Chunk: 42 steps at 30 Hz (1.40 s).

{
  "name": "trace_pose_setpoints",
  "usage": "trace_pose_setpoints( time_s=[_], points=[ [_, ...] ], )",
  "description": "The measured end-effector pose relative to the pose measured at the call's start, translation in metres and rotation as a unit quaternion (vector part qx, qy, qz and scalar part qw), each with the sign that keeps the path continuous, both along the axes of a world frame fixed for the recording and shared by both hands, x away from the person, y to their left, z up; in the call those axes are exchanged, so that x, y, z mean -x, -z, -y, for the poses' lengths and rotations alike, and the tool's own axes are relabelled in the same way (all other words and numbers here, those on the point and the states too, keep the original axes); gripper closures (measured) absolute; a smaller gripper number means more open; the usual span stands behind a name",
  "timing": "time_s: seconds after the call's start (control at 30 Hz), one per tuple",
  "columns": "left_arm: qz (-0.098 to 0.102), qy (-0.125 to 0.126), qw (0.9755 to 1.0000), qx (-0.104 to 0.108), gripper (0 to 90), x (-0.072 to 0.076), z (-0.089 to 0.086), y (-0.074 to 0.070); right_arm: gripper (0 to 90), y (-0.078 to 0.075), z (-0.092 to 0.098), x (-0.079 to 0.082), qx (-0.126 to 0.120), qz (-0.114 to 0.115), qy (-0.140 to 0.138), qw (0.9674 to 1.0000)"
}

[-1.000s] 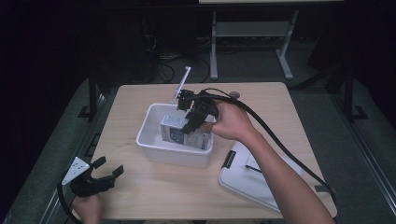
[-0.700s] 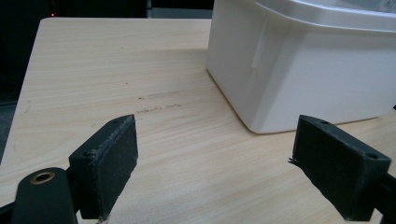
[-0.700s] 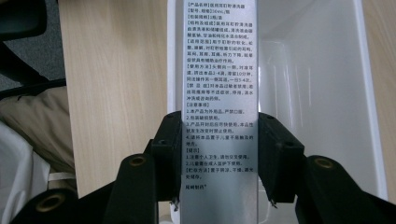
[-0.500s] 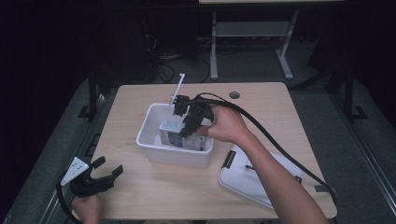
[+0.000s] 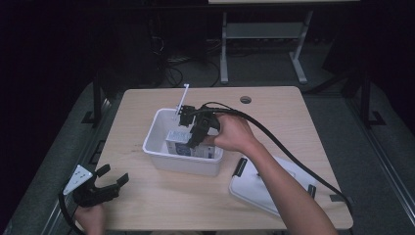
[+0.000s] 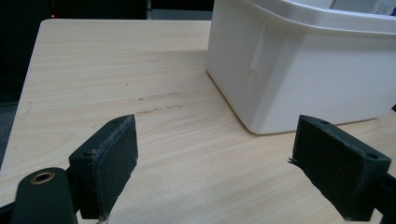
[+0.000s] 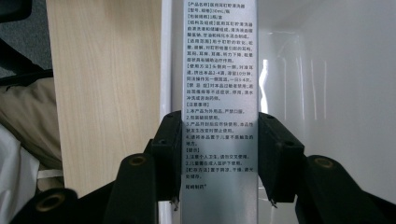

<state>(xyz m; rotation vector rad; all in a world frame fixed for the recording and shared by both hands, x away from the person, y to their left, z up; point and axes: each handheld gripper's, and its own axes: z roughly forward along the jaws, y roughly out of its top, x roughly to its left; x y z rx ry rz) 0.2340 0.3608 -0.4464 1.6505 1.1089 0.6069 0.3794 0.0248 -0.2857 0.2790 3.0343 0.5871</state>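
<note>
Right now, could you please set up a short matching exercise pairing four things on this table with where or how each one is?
Things:
1. silver printed carton
2. white plastic tub
3. white flat lid
4. left gripper

States:
A. jaws apart, nothing between them
B. lying flat near the table's right front corner
C. clamped between the right gripper jaws
D. standing mid-table, holding the carton

Pairs: 1-C, 2-D, 3-B, 4-A
</note>
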Motion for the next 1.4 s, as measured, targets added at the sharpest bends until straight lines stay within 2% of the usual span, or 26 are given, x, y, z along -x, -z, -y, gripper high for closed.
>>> trace_pose_setpoints(
  time_s=[0.17,0.3,0.43,0.57,1.0,1.33,1.4],
  points=[
    [0.0,-0.001,1.0,0.002,13.2,0.0,-0.001,0.0,55.3,0.006,-0.002,-0.002,0.006,-0.006,0.001,1.0],
    [0.001,-0.001,1.0,0.002,13.2,0.0,0.0,0.0,55.3,0.011,0.003,-0.005,-0.002,-0.017,0.007,0.9998],
    [0.0,0.0,1.0,0.002,13.2,0.0,0.0,0.0,55.3,0.016,0.005,-0.007,0.012,-0.011,0.01,0.9998],
    [0.001,-0.001,1.0,0.001,13.2,0.0,0.0,0.0,55.3,0.019,0.003,-0.008,0.007,-0.014,0.009,0.9998],
    [0.003,0.001,1.0,0.001,13.2,0.001,-0.001,-0.001,55.3,0.031,-0.004,-0.009,0.016,-0.028,0.002,0.9995],
    [0.003,0.001,1.0,0.001,13.2,0.0,-0.001,-0.001,55.3,0.037,-0.006,-0.008,0.02,-0.03,0.005,0.9994],
    [0.002,0.001,1.0,0.001,13.2,0.0,-0.001,-0.001,55.3,0.038,-0.004,-0.009,0.014,-0.031,0.007,0.9994]
  ],
)
